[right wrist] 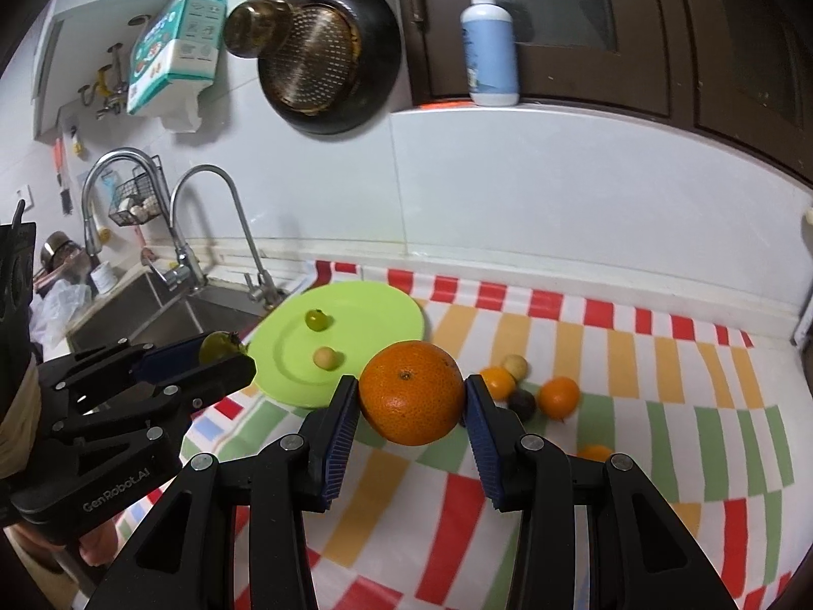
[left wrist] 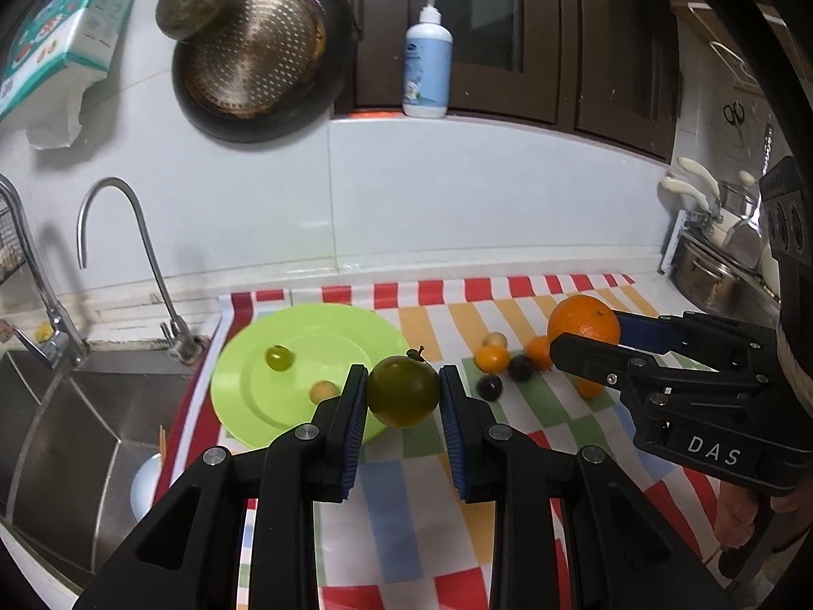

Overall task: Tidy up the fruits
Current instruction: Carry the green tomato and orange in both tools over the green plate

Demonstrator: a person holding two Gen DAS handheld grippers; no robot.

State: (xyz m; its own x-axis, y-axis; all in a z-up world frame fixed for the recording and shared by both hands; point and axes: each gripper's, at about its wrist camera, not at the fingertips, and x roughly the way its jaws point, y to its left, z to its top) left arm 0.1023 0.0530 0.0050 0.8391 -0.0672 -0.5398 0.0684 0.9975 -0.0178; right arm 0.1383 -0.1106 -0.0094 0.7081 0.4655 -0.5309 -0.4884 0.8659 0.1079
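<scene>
Kitchen counter, striped cloth, both grippers loaded beside the plate.
On the plate sit 2 small fruits; 6 or so lie loose on the cloth. The right gripper clamps the orange; the left gripper clamps a green fruit at the plate's near edge. Best to lower each over bare plate before opening, since round fruit is likely to roll.

In the left wrist view, the right gripper covers the lower side of the big orange and most of a small orange beneath it. The plate loses its near edge behind the left gripper's fingers. In the right wrist view, a small orange near the cloth's right edge shows only its top.
</scene>
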